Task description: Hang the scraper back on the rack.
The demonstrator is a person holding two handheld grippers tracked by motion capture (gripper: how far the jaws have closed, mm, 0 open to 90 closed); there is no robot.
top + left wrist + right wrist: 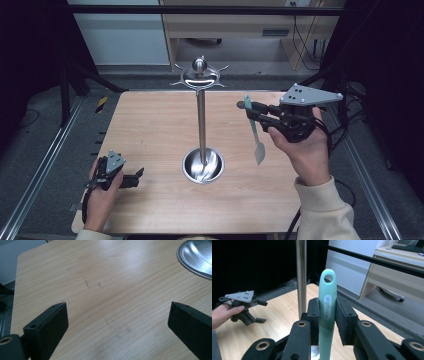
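Right hand-held gripper (pixel 327 315) clamps mint spatula (pixel 253 131) handle; long axis vertical, blade down.

The one bit of lettering I can find sits on the mint-green handle (pixel 327 312) clamped between the pads of my right gripper (pixel 327 315). It is raised white script in an oval badge just below the handle's hanging hole, running lengthwise along it. I read it roughly as "bugzo", but I cannot be sure.
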